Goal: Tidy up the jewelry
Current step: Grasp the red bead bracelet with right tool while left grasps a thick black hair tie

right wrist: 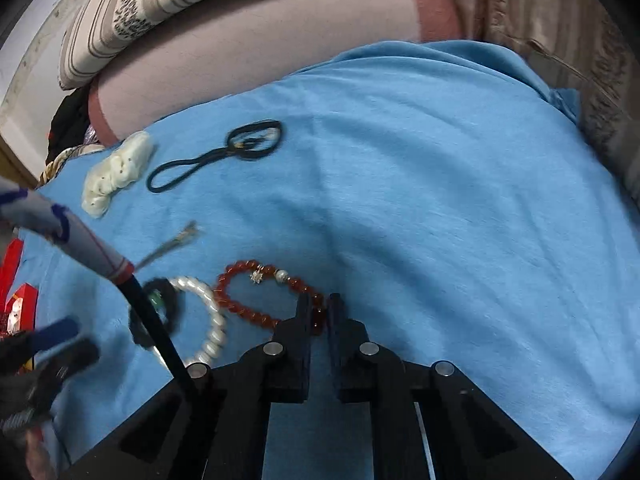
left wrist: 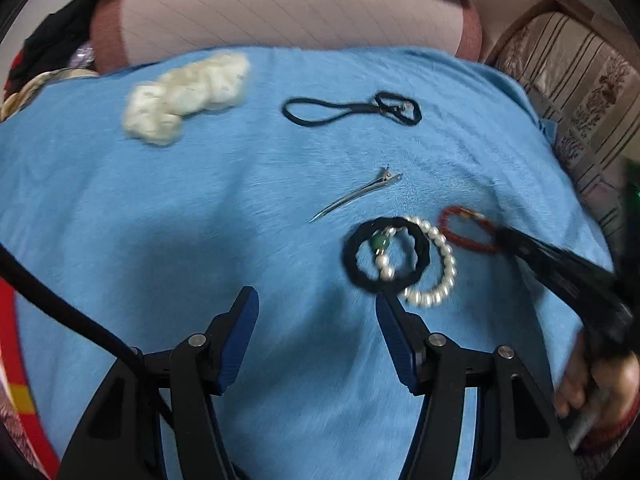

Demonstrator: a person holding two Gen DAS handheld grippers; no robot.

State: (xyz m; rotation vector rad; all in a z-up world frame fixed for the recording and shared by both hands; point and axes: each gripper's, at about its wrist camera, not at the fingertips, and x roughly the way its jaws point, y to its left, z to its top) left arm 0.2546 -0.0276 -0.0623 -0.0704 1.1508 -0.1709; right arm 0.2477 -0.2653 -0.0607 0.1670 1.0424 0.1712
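Note:
A red bead bracelet (right wrist: 240, 268) lies on the blue cloth (right wrist: 440, 200), and my right gripper (right wrist: 320, 308) is shut on its near end, with beads showing between the black fingers. Just left of it a pearl bracelet (right wrist: 216, 320) overlaps a black fabric hair ring (right wrist: 170, 300). In the left wrist view my left gripper (left wrist: 316, 300) hovers open and empty over the cloth. Its right fingertip sits at the near edge of the black ring (left wrist: 350, 256) and the pearl bracelet (left wrist: 448, 264). The red bracelet (left wrist: 445, 224) lies beyond them, with the right gripper (left wrist: 502, 236) on it.
A silver hair clip (left wrist: 352, 198) lies mid-cloth. Farther back are thin black hair ties (left wrist: 352, 110) and a white scrunchie (left wrist: 184, 96). A pink cushion (left wrist: 280, 12) and striped bedding border the cloth (left wrist: 160, 220). A hand (left wrist: 580, 384) holds the right gripper.

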